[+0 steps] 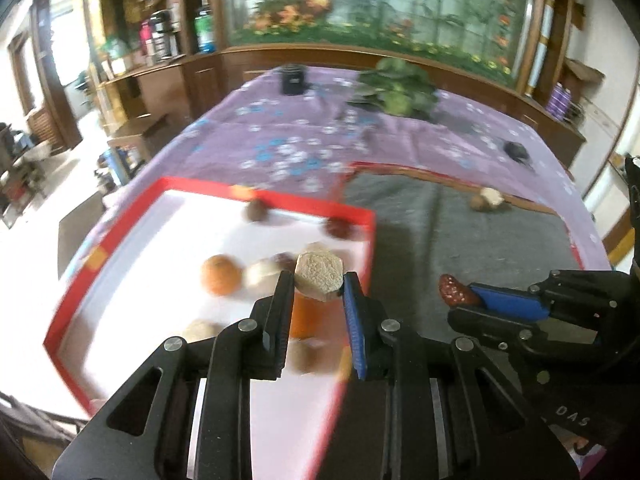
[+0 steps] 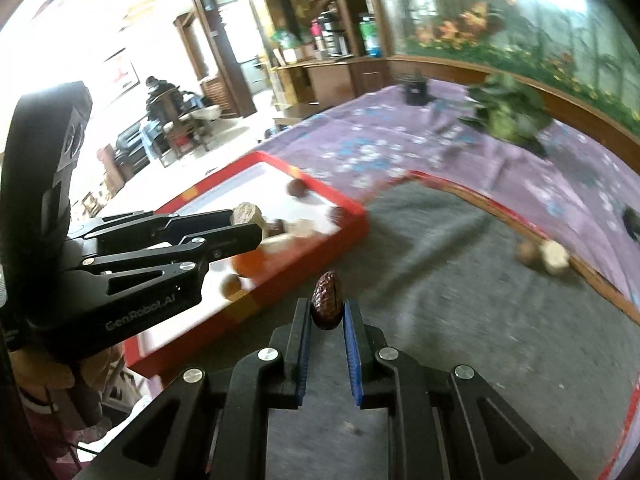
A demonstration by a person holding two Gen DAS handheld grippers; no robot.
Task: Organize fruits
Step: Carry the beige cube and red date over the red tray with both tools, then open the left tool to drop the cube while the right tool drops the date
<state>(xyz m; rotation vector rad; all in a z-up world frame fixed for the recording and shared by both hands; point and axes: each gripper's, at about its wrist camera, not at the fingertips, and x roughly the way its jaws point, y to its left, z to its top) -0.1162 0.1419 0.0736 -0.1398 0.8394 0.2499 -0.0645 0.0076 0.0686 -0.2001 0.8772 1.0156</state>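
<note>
My left gripper (image 1: 319,284) is shut on a pale, rough, faceted fruit (image 1: 319,276) and holds it above the red-rimmed white tray (image 1: 160,188). The tray holds an orange fruit (image 1: 221,275), brown round fruits (image 1: 256,212) and pale pieces. My right gripper (image 2: 327,312) is shut on a dark red wrinkled date (image 2: 327,300) above the grey mat (image 2: 460,300), just right of the tray; it shows in the left wrist view (image 1: 460,294). A brown fruit (image 1: 478,203) and a pale fruit (image 1: 493,197) lie on the mat's far side.
The mat lies on a purple flowered tablecloth (image 1: 288,136). A leafy green plant (image 1: 396,84), a black container (image 1: 294,79) and a small dark object (image 1: 516,151) stand on the far cloth. A wooden cabinet runs behind the table.
</note>
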